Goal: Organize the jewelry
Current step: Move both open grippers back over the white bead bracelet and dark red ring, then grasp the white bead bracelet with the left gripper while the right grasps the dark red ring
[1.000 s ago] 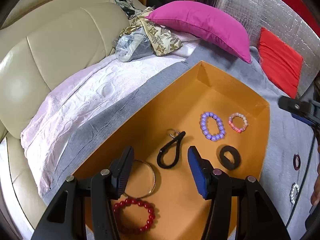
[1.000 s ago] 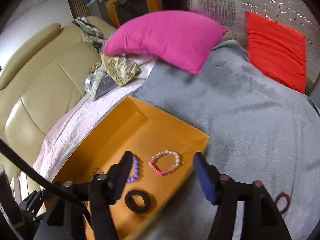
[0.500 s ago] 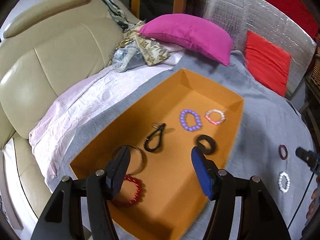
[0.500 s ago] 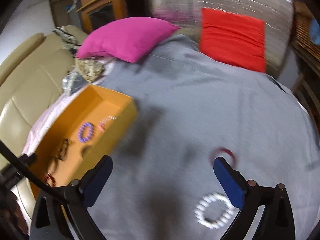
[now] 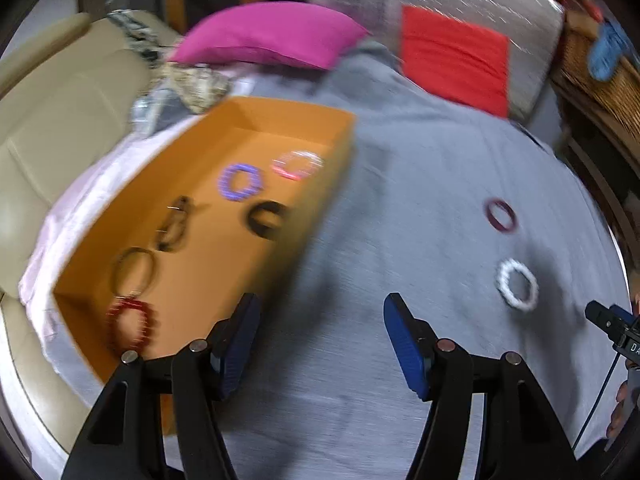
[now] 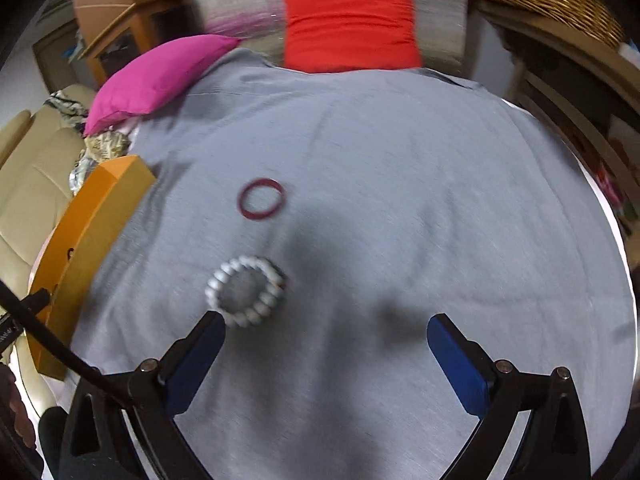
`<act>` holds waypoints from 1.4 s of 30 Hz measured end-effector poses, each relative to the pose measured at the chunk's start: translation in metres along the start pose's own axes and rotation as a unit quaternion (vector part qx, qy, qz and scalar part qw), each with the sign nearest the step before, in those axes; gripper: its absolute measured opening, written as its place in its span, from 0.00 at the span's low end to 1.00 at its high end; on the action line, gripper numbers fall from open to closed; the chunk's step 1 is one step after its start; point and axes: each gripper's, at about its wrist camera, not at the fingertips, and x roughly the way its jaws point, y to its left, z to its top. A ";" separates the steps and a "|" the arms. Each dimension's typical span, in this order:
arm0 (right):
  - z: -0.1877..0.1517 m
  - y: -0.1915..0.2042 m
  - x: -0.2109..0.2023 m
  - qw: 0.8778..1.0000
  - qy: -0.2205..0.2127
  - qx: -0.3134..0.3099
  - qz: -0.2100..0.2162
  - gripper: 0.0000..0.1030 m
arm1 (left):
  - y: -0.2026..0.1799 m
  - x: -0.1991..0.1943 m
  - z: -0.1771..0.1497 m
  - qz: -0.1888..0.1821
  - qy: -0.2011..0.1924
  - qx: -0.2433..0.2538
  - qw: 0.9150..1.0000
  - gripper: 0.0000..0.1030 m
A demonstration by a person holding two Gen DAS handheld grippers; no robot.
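An orange box [image 5: 320,128] on the grey blanket holds several pieces: a purple bead bracelet [image 5: 239,182], a pink bead bracelet [image 5: 298,164], a black band [image 5: 267,219], a black loop [image 5: 174,226], a thin metal bangle [image 5: 134,272] and a red bead bracelet [image 5: 130,325]. Outside it on the blanket lie a dark red ring [image 6: 261,199] and a white bead bracelet [image 6: 246,291]. My left gripper [image 5: 320,332] is open and empty over the blanket just right of the box. Wide open and empty, my right gripper [image 6: 326,344] hovers with its left finger beside the white bracelet.
A pink cushion [image 5: 272,34] and a red cushion [image 6: 348,26] lie at the far end of the grey blanket [image 6: 400,160]. A beige leather sofa back [image 5: 52,120] rises on the left. Wicker furniture [image 6: 552,0] stands at the right.
Both grippers swung right, away from the box and over the blanket. The right gripper's jaws spread wider and the white bracelet came up close to its left finger.
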 end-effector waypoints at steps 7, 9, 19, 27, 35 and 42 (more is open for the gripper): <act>-0.022 -0.030 -0.009 1.000 -0.011 0.015 -0.014 0.99 | -0.085 0.015 -0.002 -0.040 0.020 0.067 0.997 0.63; -0.025 -0.036 -0.011 1.000 -0.017 0.019 -0.015 0.99 | -0.109 0.021 0.002 -0.050 0.025 0.085 0.995 0.63; -0.032 -0.070 -0.007 0.997 -0.044 0.069 0.009 0.99 | -0.165 0.063 0.015 -0.052 0.075 0.103 0.990 0.52; -0.038 -0.082 -0.002 0.993 -0.061 0.096 0.028 0.99 | -0.177 0.089 0.009 -0.041 0.109 0.088 0.989 0.14; -0.036 -0.083 -0.005 0.993 -0.071 0.097 0.022 0.99 | -0.154 0.082 0.014 -0.073 0.106 0.076 0.989 0.09; -0.012 -0.071 -0.001 0.994 -0.056 0.083 0.043 0.99 | -0.123 0.069 -0.006 -0.069 0.092 0.077 0.990 0.09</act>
